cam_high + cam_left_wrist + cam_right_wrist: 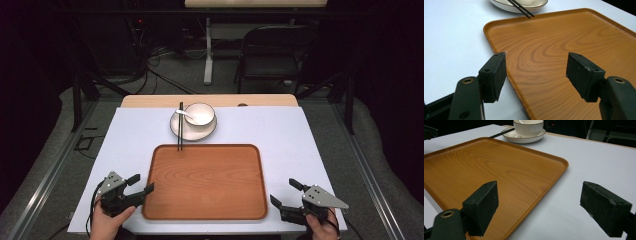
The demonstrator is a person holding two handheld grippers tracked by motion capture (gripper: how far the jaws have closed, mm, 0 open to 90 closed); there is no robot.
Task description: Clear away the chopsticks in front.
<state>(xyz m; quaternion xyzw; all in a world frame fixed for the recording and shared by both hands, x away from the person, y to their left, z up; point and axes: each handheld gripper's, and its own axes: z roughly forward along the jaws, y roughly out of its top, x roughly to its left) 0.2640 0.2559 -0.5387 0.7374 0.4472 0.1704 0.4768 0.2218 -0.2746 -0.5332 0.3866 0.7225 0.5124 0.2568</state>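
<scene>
**Both jaws open at the tray's near corners, nothing held**

My left gripper (139, 184) sits at the near left corner of the wooden tray (207, 181), jaws spread wide and empty; in my left gripper view the tray's raised rim (499, 41) runs between the two pads, neither pressing on it. My right gripper (286, 192) rests on the white tabletop (280, 135) just off the tray's near right corner, likewise wide open, with the rim (564, 166) passing between its jaws and nothing gripped.

The tray lies flat in the middle of the tabletop, toward the near edge, bare. Beyond its far edge stands a white bowl (200, 114) on a saucer (186, 131), a spoon (184, 113) in it and black chopsticks (180, 125) laid across, their tips reaching over the tray's far rim.

I judge the tray stiff and fairly light, but its smooth finish looks slippery, so a thin lip gives my pads little to bite. Best taken by the rim on both short sides at once, kept level. The crockery is fragile; whether the chopsticks touch the tray I cannot quite tell.
</scene>
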